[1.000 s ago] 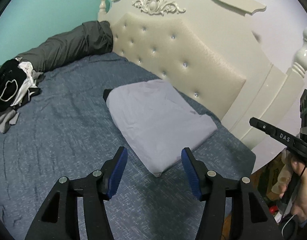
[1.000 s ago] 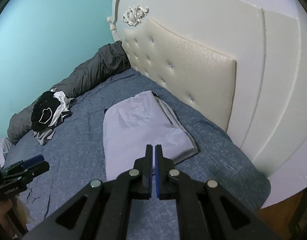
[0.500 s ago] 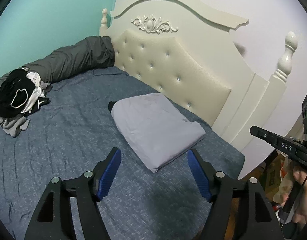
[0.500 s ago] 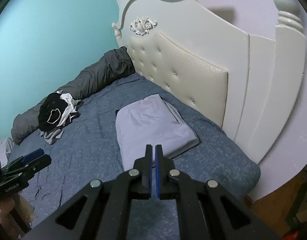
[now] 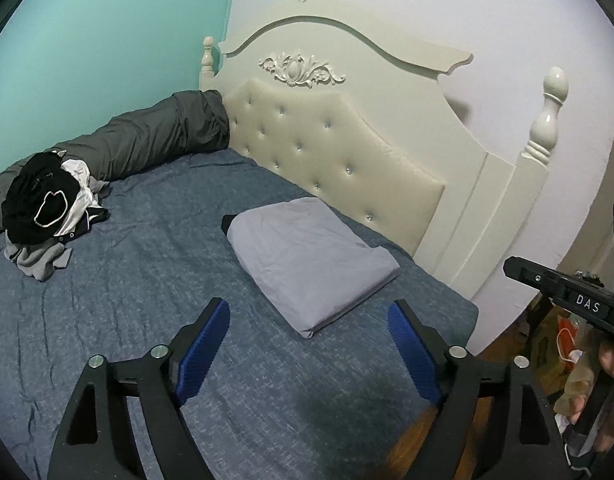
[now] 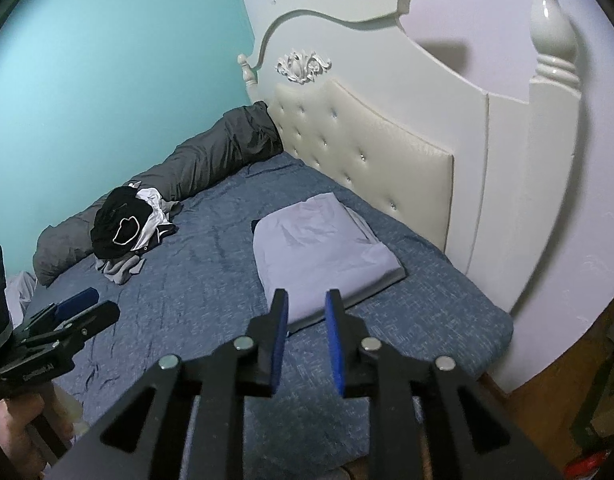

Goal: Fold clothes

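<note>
Lilac folded shirt [image 5: 311, 256] lies on the bed [image 5: 127, 300] straight ahead of my wide-open left gripper [image 5: 307, 344] and narrowly parted right gripper [image 6: 306, 336], unfolded clothes pile [image 5: 43, 216] far left.

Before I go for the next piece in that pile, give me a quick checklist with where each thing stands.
1. Left gripper empty and open: ok, jaws wide, nothing between them.
2. Right gripper empty: ok; it is open, but narrower than the left.
3. Folded shirt released and lying flat: ok, neither gripper touches it.
4. Pile in view: ok, a heap by the grey bolster, apart from the shirt.
5. Bed between shirt and pile free for spreading: ok.
6. Which garment lifts off singly: cannot tell, the pieces are tangled.
</note>
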The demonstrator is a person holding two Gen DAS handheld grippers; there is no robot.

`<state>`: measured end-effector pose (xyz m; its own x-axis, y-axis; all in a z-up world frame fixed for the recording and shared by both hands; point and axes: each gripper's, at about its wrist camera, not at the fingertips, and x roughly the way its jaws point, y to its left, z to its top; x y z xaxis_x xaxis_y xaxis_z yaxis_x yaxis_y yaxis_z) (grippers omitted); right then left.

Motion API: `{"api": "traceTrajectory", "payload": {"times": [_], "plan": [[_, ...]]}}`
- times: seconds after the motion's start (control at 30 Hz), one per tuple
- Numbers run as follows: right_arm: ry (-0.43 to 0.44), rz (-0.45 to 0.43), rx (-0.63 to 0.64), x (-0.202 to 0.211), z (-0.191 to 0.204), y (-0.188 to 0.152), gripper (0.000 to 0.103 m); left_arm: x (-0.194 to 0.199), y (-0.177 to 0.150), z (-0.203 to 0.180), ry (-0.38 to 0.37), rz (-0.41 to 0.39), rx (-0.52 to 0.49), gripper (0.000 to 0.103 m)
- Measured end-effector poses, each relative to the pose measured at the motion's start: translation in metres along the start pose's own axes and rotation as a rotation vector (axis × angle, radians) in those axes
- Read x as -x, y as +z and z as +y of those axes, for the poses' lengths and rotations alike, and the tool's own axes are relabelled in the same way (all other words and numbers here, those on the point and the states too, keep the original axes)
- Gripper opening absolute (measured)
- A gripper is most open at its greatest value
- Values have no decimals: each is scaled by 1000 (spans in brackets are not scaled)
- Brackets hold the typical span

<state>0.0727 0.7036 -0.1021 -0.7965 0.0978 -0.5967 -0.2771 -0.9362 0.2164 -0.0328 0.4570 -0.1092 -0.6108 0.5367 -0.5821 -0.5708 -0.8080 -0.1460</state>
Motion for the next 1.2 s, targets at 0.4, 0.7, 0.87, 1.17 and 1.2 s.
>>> {"api": "traceTrajectory", "payload": {"times": [0.4,0.7,0.87,1.17,1.2], "plan": [[-24,-33,3,41,28,-20,70,43,-10,-1,17,-52,-15,97],[-42,-67,9,65,45,-32,85,66,-18,1,21,-70,-17,103],[-45,-66,1,71,50,-40,89,78,-22,1,20,-78,-22,103],[-47,-90,-3,87,57,-53,92,91,-33,-2,11,-76,-26,103],[-47,-92,-2,89,58,-54,93,92,-34,-2,10,-75,-26,103]]}}
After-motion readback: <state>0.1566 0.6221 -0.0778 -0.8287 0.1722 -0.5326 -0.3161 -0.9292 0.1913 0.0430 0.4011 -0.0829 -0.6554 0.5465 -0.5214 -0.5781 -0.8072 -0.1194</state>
